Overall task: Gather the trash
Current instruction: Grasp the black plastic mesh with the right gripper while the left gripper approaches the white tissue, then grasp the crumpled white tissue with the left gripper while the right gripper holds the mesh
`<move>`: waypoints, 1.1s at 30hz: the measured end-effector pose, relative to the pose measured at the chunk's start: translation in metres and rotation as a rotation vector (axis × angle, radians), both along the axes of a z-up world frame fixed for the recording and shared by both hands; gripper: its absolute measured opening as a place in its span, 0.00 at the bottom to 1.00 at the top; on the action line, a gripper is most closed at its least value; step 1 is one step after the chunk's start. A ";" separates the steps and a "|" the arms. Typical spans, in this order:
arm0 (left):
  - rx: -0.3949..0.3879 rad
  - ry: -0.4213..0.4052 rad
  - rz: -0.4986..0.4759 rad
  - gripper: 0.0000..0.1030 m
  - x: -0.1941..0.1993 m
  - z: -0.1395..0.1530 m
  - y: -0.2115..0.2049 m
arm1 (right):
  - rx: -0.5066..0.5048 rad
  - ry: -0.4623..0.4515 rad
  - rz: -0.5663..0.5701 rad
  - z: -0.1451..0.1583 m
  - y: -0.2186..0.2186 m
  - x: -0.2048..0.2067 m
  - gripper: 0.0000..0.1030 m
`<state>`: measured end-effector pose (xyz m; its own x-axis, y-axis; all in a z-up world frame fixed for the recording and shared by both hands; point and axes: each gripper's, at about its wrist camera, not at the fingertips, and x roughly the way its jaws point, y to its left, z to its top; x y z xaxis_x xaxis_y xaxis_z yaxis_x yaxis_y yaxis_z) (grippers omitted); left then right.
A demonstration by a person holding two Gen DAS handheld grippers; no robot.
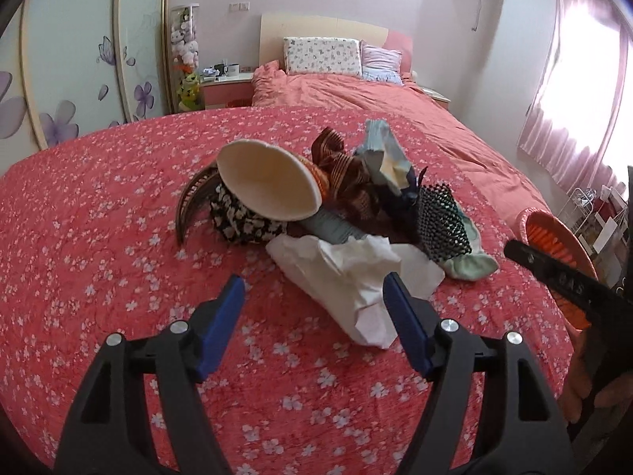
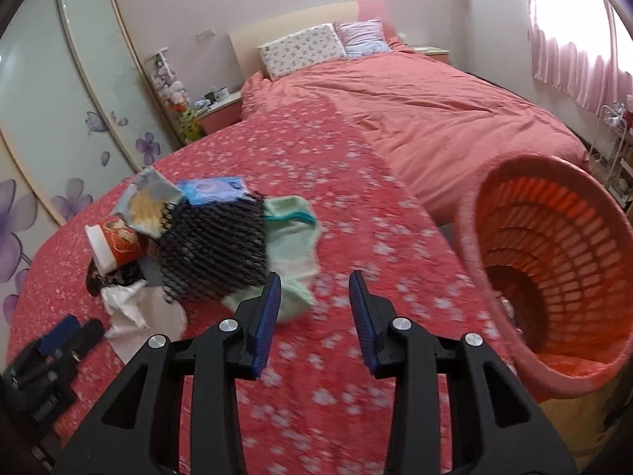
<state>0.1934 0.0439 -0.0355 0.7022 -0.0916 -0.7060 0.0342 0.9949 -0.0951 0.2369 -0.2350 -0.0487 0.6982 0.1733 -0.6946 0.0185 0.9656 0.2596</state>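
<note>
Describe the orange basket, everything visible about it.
The basket is orange, plastic by its look, with slatted, latticed walls and a paler solid rim. It lies tipped at the bed's right edge, its mouth facing the right gripper, which is open and apart from it. The inside looks mostly empty; something small sits deep in it, too blurred to name. In the left view only its rim shows, behind the right gripper.

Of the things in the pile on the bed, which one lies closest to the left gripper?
The crumpled white tissue. It lies at the front edge of the pile, just ahead of the open left gripper, while the paper cup and black mesh sit farther back.
</note>
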 end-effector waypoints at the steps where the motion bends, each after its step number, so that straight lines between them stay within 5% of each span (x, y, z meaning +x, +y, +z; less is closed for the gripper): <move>1: -0.003 0.001 0.001 0.69 -0.001 -0.002 0.002 | 0.007 -0.005 0.012 0.002 0.004 0.003 0.36; 15: -0.016 -0.004 0.054 0.70 -0.004 -0.004 0.036 | 0.013 0.055 0.087 -0.017 0.045 0.053 0.45; 16: -0.017 -0.002 0.055 0.70 -0.004 -0.004 0.036 | 0.015 0.057 0.095 -0.018 0.046 0.053 0.42; 18: -0.023 0.005 0.054 0.70 -0.003 -0.006 0.036 | 0.015 0.068 0.121 -0.021 0.050 0.053 0.17; 20: -0.033 0.011 0.049 0.70 -0.001 -0.008 0.034 | 0.001 0.066 0.134 -0.021 0.050 0.050 0.08; 33: -0.054 0.011 -0.018 0.77 0.004 -0.009 -0.004 | 0.022 -0.093 0.070 0.024 0.011 -0.005 0.05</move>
<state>0.1979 0.0399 -0.0446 0.6926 -0.1422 -0.7072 0.0507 0.9875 -0.1489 0.2316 -0.2238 -0.0252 0.7451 0.2379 -0.6231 -0.0736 0.9578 0.2777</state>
